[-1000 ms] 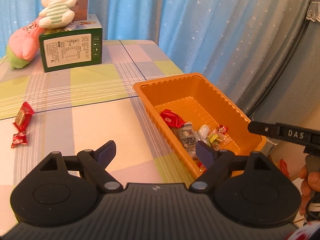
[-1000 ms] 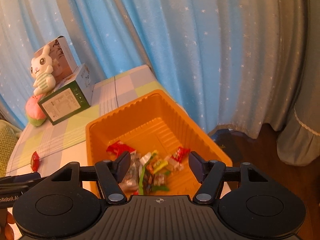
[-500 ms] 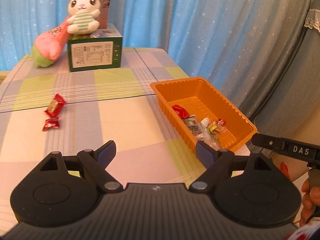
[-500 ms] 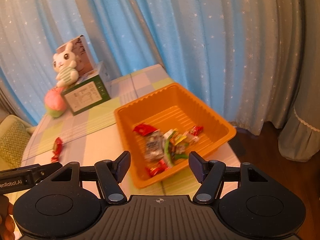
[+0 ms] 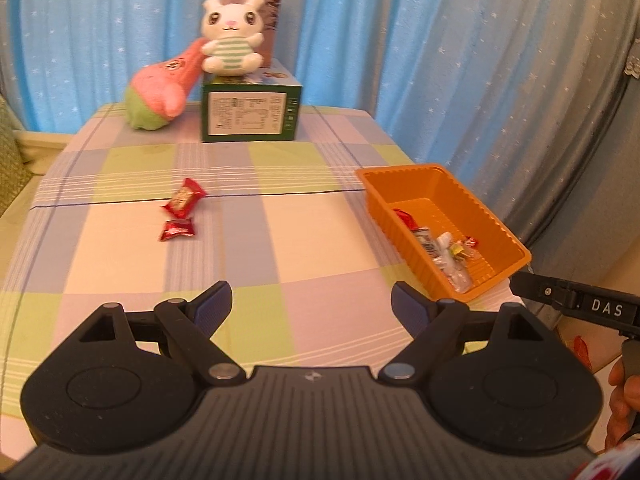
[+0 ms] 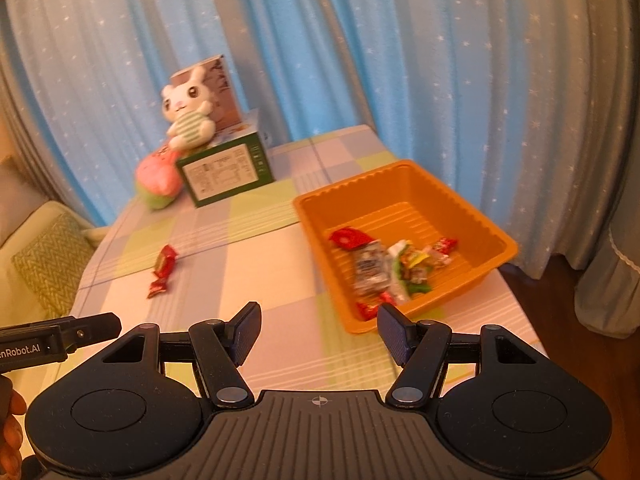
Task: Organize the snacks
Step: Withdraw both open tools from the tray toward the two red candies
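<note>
Both grippers, left gripper (image 5: 311,307) and right gripper (image 6: 319,332), are matte black with blue pads, silver pivot screws, ribbed bases

checked tablecloth table (image 5: 320,240), two red snacks (image 5: 182,214), orange tray (image 5: 500,232), green box (image 5: 250,114), pink plush (image 5: 160,92)

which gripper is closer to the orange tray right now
Right. The right gripper hovers open just short of the orange tray's near rim. The left gripper hovers open further off to the side, over bare tablecloth.
</note>
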`<state>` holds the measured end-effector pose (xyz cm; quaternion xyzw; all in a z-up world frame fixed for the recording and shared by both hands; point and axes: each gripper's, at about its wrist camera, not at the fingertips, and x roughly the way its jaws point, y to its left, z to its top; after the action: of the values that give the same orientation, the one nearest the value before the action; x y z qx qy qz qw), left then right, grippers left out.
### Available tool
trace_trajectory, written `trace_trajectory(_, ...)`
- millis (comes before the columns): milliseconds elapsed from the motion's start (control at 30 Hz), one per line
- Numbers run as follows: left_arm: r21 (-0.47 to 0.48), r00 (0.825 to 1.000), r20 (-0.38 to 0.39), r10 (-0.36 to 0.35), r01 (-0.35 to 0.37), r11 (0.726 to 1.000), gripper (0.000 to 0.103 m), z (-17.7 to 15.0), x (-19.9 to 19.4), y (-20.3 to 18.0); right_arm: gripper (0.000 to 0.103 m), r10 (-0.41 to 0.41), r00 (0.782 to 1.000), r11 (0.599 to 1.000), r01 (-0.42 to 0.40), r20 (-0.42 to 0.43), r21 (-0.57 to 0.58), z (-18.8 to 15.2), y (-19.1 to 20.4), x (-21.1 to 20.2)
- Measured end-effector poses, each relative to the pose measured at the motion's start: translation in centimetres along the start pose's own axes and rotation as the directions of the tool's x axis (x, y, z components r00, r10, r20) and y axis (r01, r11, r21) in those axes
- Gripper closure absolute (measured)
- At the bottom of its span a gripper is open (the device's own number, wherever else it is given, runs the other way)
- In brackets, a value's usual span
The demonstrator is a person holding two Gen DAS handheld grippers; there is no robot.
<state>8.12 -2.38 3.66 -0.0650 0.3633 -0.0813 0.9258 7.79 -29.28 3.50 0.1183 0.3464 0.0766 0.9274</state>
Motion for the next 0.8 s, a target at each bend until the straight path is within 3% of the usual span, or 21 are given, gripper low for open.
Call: trace_trajectory(800, -0.080, 0.995, -0.003, 0.096, -0.096, 0.992, 0.018, -1.2, -1.9, 7.3, 0.039, 0.080, 0.996, 0.991, -0.084, -0.040, -0.107, -0.5, 6.0, 2.8)
